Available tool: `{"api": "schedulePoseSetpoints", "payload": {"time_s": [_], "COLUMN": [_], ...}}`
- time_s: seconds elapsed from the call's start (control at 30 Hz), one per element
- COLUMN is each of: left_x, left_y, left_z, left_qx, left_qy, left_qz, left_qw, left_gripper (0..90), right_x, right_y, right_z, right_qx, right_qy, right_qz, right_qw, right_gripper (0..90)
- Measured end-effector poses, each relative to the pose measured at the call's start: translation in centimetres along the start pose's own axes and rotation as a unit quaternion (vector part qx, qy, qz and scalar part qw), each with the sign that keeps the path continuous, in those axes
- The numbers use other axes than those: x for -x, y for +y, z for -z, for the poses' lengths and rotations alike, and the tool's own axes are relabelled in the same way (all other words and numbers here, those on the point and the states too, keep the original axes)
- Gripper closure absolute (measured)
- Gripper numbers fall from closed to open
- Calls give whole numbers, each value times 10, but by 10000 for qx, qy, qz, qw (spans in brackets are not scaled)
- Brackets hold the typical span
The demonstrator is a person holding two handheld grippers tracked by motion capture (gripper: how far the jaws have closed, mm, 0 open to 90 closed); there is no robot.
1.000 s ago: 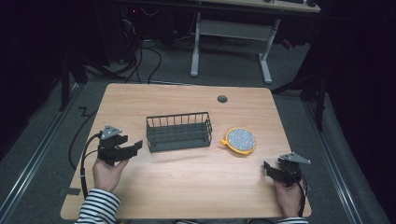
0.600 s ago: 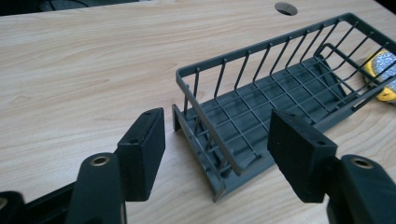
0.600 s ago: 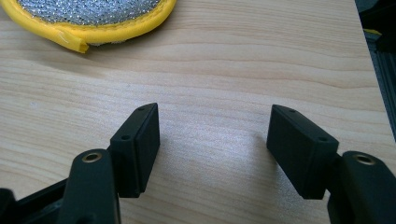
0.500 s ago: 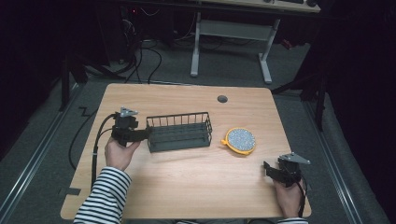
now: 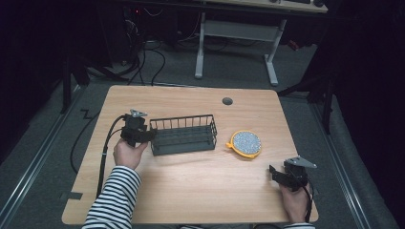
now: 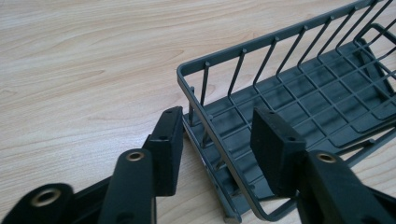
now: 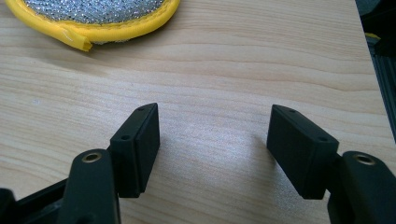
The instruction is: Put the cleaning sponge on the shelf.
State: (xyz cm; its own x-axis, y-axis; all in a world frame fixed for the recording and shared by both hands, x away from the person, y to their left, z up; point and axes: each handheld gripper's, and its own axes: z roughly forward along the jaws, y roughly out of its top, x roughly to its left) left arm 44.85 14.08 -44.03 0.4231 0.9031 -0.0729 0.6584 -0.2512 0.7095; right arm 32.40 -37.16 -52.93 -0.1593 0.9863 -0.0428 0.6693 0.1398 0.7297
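Observation:
A dark grey wire basket (image 5: 184, 136) stands mid-table. My left gripper (image 5: 143, 136) is at its left end. In the left gripper view the jaws straddle the end wall of the basket (image 6: 317, 84): one pad is outside against the wires, the other inside and still apart. The left gripper (image 6: 217, 116) has just been closing, with that wall between its jaws. A round silver scrubber with a yellow rim (image 5: 246, 143) lies right of the basket. My right gripper (image 5: 274, 172) rests open near the front right corner, and the right gripper (image 7: 212, 112) has bare wood between its jaws, the scrubber (image 7: 102, 18) beyond.
The wooden table (image 5: 191, 191) has a small round cable hole (image 5: 227, 101) near its far edge. A black cable (image 5: 102, 157) trails from the left gripper off the table's left side. Dark floor and a desk frame lie beyond the far edge.
My left gripper moved right up to the basket's left end, and its jaws came closer together around the end wall. The right gripper stayed where it was.

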Motion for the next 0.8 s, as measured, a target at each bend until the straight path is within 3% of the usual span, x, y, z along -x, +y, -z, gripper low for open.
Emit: {"api": "schedulePoseSetpoints", "payload": {"time_s": [0.3, 0.8], "left_x": [2, 8], "left_y": [-6, -13], "left_z": [-2, 6], "left_qx": [-61, -6], "left_qy": [-46, -77], "left_qz": [-67, -79], "left_qw": [9999, 9999], "left_gripper": [660, 684], "right_x": [0, 1], "right_y": [0, 0], "right_z": [0, 0], "right_qx": [-3, 17], "right_qy": [6, 18], "right_qz": [0, 13], "right_qw": [10000, 10000], "right_gripper": [348, 348]}}
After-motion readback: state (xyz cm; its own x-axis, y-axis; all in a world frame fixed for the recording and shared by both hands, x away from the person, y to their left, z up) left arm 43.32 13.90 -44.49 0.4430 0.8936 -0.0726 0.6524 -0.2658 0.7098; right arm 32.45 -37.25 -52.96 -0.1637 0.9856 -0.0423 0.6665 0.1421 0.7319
